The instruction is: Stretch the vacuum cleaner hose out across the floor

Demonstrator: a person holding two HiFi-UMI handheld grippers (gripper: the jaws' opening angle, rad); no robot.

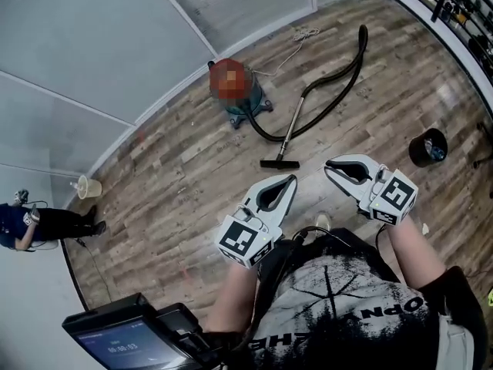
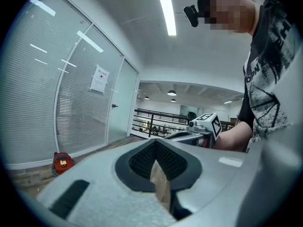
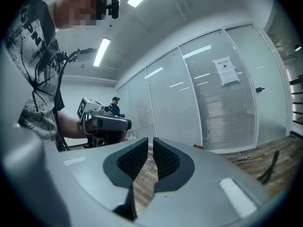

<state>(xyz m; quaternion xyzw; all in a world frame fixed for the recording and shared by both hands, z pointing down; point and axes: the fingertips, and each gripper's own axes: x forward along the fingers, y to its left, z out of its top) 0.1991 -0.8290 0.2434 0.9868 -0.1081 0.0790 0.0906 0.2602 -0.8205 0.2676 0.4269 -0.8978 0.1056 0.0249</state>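
The job has not really begun. The vacuum cleaner sits on the wooden floor near the glass wall. Its black hose is not pulled out straight. It comes out from the machine, bends in a big curve, and its far end points up toward the top of the head view. The thin metal pipe lies across the inside of the curve, with the flat brush head at its near end.

The left tool is pressed together at the tips and has nothing in it. The right tool has a thin gap between its two sides, and only floor shows through the gap, so it holds nothing too. Both tools are in the air in front of the person. The brush head is near them, but neither tool touches it, and the hose is well apart from them.

So all the work is left, I think. The person needs to get to the hose, pinch it with a tool, and pull it until the curve is gone and it lies long across the floor. A black bucket stands off to the right, away from the hose.
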